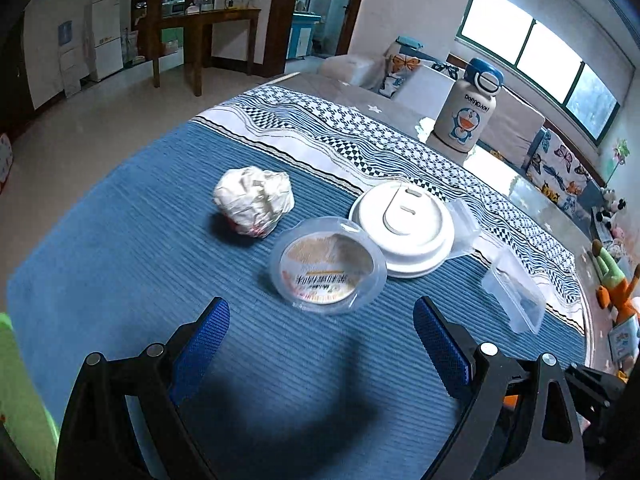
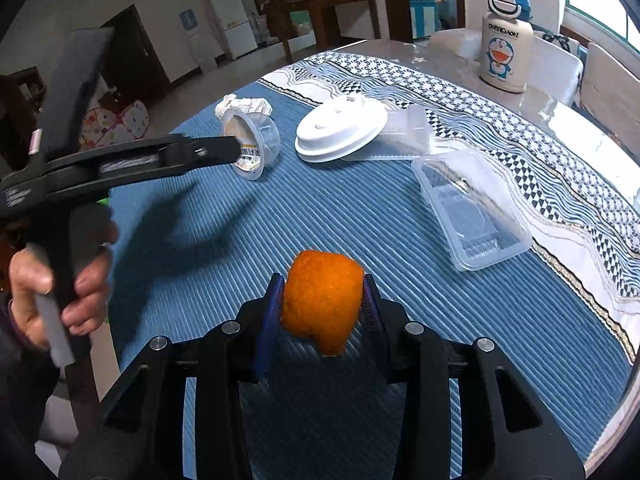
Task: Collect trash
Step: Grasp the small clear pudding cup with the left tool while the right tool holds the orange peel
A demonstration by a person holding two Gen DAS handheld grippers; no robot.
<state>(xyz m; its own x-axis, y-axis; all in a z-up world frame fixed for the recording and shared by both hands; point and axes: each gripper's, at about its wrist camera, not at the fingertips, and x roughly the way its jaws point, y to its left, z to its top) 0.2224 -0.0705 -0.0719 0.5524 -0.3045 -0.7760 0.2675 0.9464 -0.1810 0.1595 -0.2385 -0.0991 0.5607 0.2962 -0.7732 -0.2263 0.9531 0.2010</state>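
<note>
White walls, pale glossy floor, dark wooden table, white fridge, bright window.

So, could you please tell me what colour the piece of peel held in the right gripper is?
Bright orange peel, clearest in the right wrist view.

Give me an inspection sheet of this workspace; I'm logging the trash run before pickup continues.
Surface: blue ribbed mat over a patterned cloth.
Job's things: orange peel; crumpled paper wad; small plastic cup on its side; white lid; clear tray.
Clutter: Doraemon bottle beyond the mat.
Grippers: left gripper open, short of the cup; right gripper shut on the peel.
Cables: nothing seen.
Surroundings: sofa with toys, wooden desk, window.
</note>
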